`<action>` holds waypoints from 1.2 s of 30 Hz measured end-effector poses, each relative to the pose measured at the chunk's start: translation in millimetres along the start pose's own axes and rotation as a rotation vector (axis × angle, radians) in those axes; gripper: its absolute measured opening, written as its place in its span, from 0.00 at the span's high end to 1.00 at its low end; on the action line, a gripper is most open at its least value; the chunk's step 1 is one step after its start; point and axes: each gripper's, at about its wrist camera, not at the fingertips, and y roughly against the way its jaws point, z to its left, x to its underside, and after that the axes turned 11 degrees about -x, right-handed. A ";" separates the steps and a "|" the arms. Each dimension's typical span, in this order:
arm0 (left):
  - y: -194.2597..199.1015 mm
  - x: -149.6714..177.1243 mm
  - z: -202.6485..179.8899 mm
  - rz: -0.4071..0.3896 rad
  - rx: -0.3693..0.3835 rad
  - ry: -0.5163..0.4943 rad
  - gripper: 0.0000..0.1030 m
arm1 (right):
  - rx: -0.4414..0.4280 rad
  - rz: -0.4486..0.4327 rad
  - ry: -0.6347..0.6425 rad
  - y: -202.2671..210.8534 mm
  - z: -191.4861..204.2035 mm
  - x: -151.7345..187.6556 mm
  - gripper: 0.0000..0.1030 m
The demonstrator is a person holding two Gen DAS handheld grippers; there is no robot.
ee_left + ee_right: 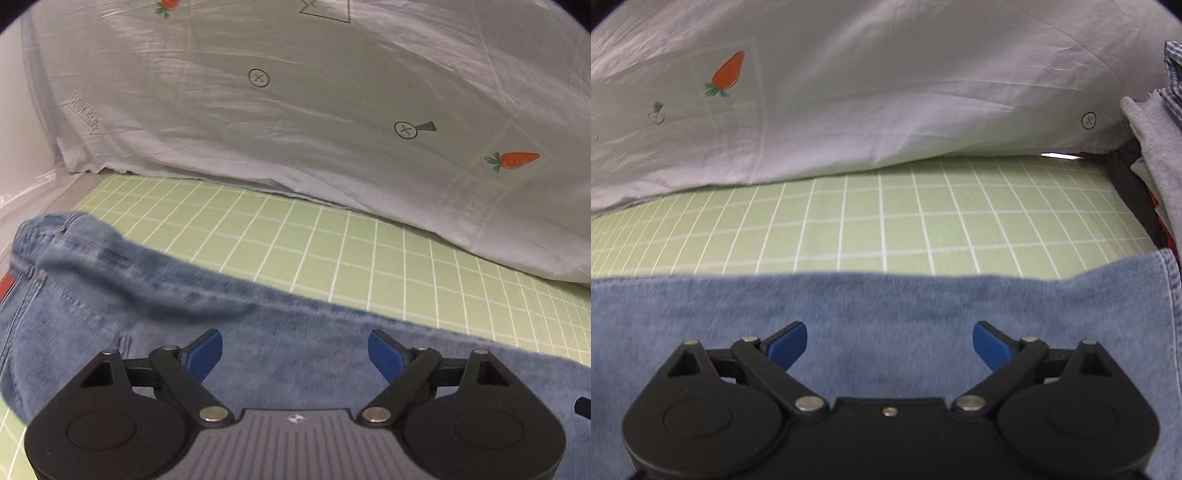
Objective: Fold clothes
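Observation:
A pair of blue jeans (pixel 147 288) lies across a green grid mat (pixel 332 243). In the left wrist view the waistband, with a red tag, is at the left and a leg runs right. My left gripper (pixel 295 350) is open and empty above the denim. In the right wrist view the jeans (pixel 886 306) fill the lower half, with a stitched hem at the right edge. My right gripper (pixel 890 343) is open and empty above the leg.
A white sheet with carrot prints (pixel 295 110) hangs behind the mat, also seen in the right wrist view (pixel 849 92). A pile of other clothes (pixel 1156 147), grey and plaid, stands at the mat's (pixel 886 221) right edge.

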 end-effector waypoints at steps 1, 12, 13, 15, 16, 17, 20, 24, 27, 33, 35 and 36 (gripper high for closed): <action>5.9 9.5 9.9 0.012 -0.005 0.014 0.16 | -0.002 0.016 0.011 6.2 4.3 11.3 0.05; 58.1 92.6 103.3 0.074 -0.048 0.207 0.16 | -0.010 0.092 0.079 48.1 41.6 84.4 0.03; 57.7 94.8 110.6 0.075 -0.049 0.228 0.16 | -0.010 0.075 0.094 49.4 50.0 81.4 0.03; 56.4 99.1 125.3 0.077 -0.051 0.271 0.16 | -0.010 0.042 0.123 52.0 66.8 75.4 0.03; 55.7 101.2 132.6 0.079 -0.052 0.292 0.16 | -0.011 0.025 0.146 49.3 78.4 71.5 0.03; 54.9 102.0 140.2 0.072 -0.039 0.309 0.16 | -0.013 0.007 0.169 46.5 90.2 67.5 0.03; 50.4 101.7 168.5 0.054 0.000 0.353 0.16 | -0.008 -0.001 0.175 31.3 126.9 61.7 0.03; 51.1 99.4 209.6 0.008 0.026 0.407 0.16 | 0.002 -0.001 0.106 10.4 160.9 62.8 0.03; 51.3 97.0 242.8 -0.027 0.045 0.455 0.16 | 0.045 0.001 0.109 -2.0 180.2 70.0 0.03; 48.2 99.7 297.9 -0.048 0.015 0.505 0.16 | 0.086 -0.031 -0.019 -2.8 182.2 90.7 0.00; 44.9 102.0 312.9 -0.039 0.011 0.526 0.16 | 0.096 -0.037 -0.038 -1.7 182.3 95.1 0.00; 42.2 103.0 319.0 -0.025 0.008 0.543 0.16 | 0.109 -0.038 -0.020 -1.9 185.1 95.9 0.00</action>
